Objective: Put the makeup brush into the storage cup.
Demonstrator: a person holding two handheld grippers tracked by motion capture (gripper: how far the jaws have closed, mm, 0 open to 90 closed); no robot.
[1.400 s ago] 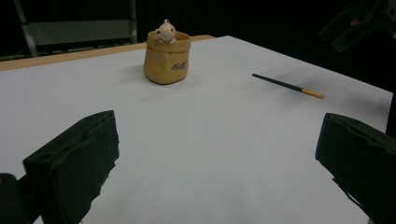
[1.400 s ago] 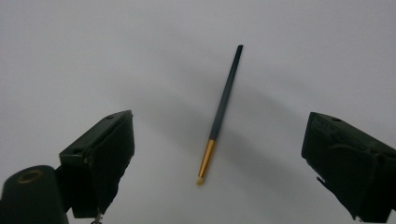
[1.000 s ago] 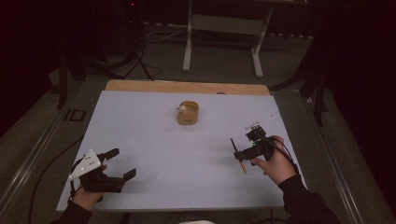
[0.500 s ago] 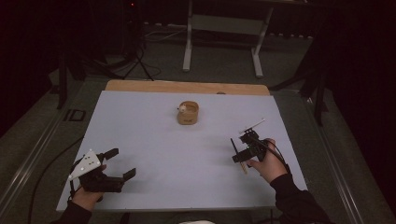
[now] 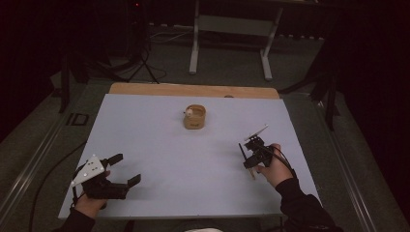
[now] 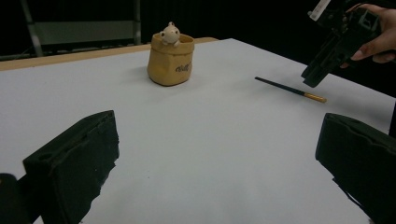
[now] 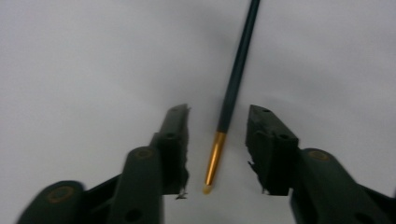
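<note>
On the white tabletop (image 5: pixel 159 145), L to R: left gripper (image 5: pixel 126 170) near front-left corner, fingers wide apart, empty; tan pot (image 5: pixel 195 117) mid-back; right gripper (image 7: pixel 217 149) w/ fingers parted astride a dark, gold-tipped brush (image 7: pixel 232 95), seemingly not touching.

Paintbrush (image 7: pixel 236 74) handle cut off at top edge, pot (image 6: pixel 171 59) lettering illegible – too small

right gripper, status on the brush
Right gripper open, jaws either side of brush. Brush flat on table. Left gripper open, idle. Nothing in the way.
</note>
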